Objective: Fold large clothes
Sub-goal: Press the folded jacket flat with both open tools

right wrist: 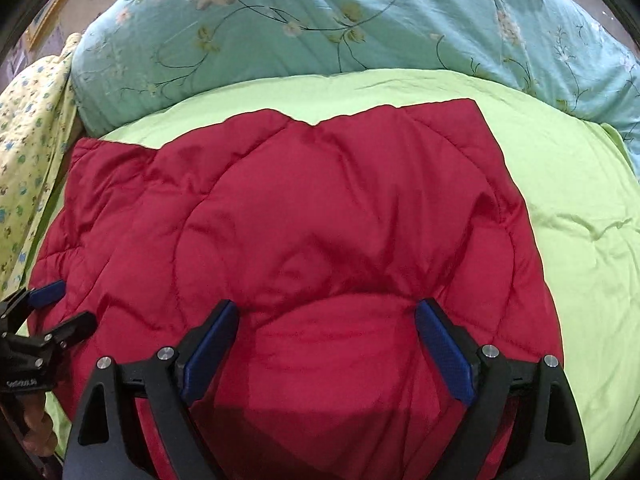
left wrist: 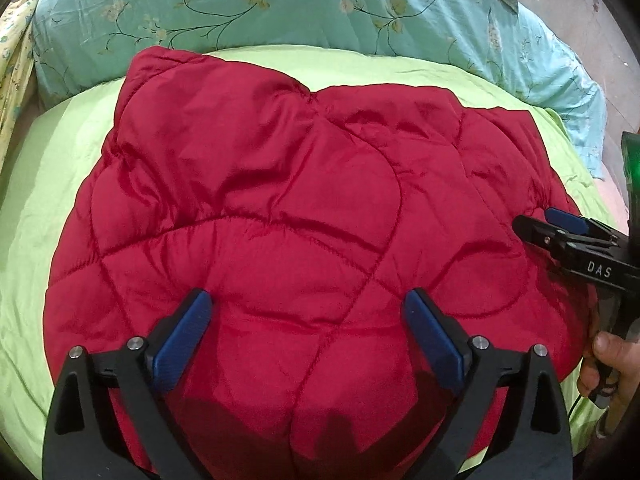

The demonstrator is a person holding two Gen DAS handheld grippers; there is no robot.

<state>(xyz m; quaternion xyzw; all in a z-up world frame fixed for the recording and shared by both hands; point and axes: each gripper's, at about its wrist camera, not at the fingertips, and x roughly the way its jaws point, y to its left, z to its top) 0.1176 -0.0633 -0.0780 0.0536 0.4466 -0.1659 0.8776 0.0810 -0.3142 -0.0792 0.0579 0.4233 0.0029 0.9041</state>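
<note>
A: Where's the red quilted jacket (left wrist: 304, 216) sitting?

B: Flat on the lime-green sheet (left wrist: 36, 184), puffy and folded into a rough block, with green showing along its left, far and right edges. Behind it lies the teal floral duvet (left wrist: 280, 4), and a yellow patterned cloth (right wrist: 28, 136) hangs at the far left.

A: And the left gripper (left wrist: 308, 312)?

B: It hangs over the near part of the jacket, pointing down at it. Its 2 blue pads (left wrist: 184, 336) stand wide apart, with only red fabric seen beneath the gap; nothing is pinched between them.

A: The right gripper (right wrist: 328, 320)?

B: Same picture from its own camera: jaws spread wide above the jacket's near half, nothing clamped. In the left wrist view it comes in from the right edge, its tip over the jacket's right side, and a hand (left wrist: 612, 360) grips its handle just off the jacket's right edge.

A: Do the pads touch the fabric?

B: I cannot tell from these angles; the fabric bulges up between the fingers in both views
</note>
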